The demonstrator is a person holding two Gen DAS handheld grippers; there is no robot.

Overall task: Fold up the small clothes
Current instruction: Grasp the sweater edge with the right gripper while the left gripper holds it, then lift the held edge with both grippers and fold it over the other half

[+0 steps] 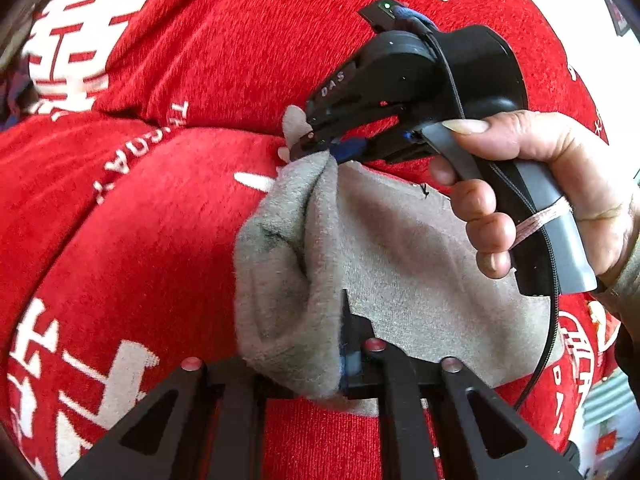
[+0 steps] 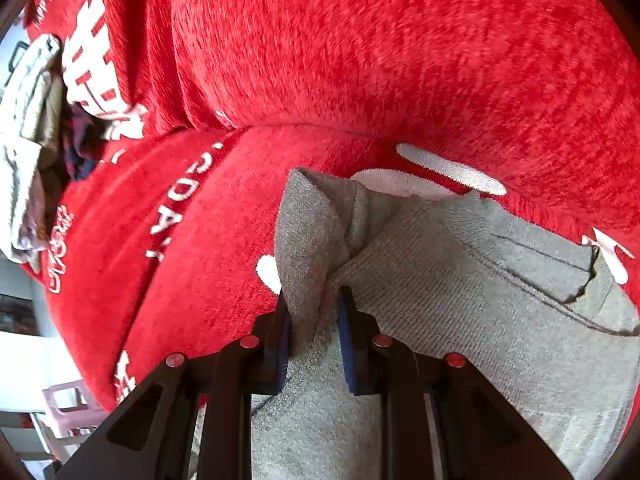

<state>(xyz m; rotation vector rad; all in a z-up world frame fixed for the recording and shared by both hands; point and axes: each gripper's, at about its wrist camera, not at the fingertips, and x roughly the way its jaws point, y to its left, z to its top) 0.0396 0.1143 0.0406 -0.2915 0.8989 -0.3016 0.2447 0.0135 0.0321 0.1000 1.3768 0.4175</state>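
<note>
A small grey sock [image 1: 404, 264] lies on a red blanket [image 1: 160, 220] with white lettering. My left gripper [image 1: 340, 344] is shut on the sock's near fold, with bunched cloth between its fingers. My right gripper [image 1: 310, 142], held in a hand, shows in the left wrist view, shut on the sock's far end. In the right wrist view the right gripper [image 2: 312, 312] pinches a raised fold of the grey sock [image 2: 460, 300], which spreads to the right over the red blanket [image 2: 360, 60].
A pile of pale and dark clothes [image 2: 36, 140] lies at the blanket's left edge. A pink plastic stool [image 2: 68, 404] and white furniture show below left. A colourful printed item [image 1: 612, 412] sits at the lower right of the left wrist view.
</note>
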